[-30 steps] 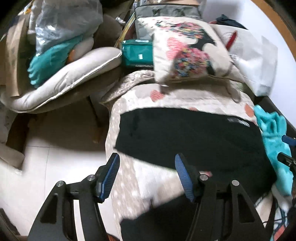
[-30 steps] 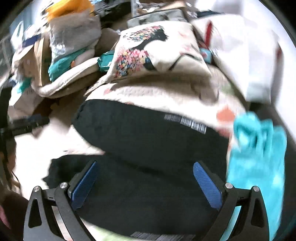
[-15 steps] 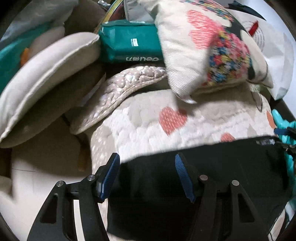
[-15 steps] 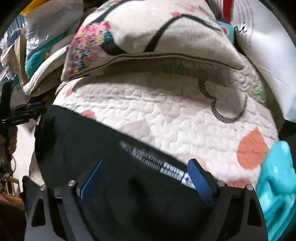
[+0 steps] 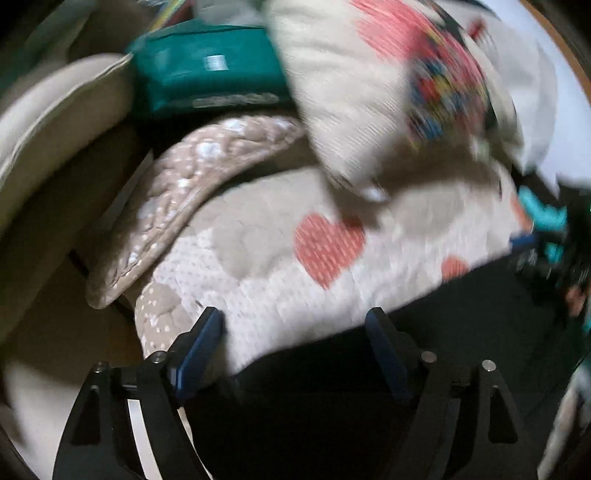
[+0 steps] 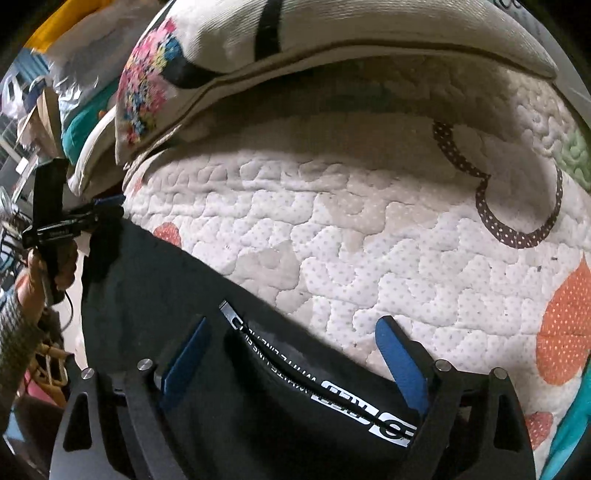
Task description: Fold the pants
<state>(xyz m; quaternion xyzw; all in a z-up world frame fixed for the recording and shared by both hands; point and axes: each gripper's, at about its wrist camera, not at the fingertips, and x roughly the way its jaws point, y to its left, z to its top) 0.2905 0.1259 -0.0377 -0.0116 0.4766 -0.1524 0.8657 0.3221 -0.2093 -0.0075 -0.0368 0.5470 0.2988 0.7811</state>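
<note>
The black pants (image 5: 424,354) lie flat on a quilted cover with hearts (image 5: 325,247). In the right wrist view the pants (image 6: 155,288) show a white printed band (image 6: 332,387) along their far edge. My left gripper (image 5: 295,332) is open, low over the pants' far left corner, its fingers either side of the edge. My right gripper (image 6: 291,343) is open, low over the pants' far edge at the printed band. The left gripper also shows in the right wrist view (image 6: 99,210) at the pants' left corner, and the right gripper shows blurred in the left wrist view (image 5: 524,240).
A patterned cushion (image 6: 332,33) lies on the quilt (image 6: 369,229) just beyond the pants. A teal package (image 5: 210,77) and a beige padded chair (image 5: 55,122) stand at far left. A turquoise cloth (image 5: 543,214) lies at the right. The floor (image 5: 66,343) drops off left.
Both grippers have moved forward and down across the pants to their far edge. The view now shows mostly quilt and cushion. Both stay open.
</note>
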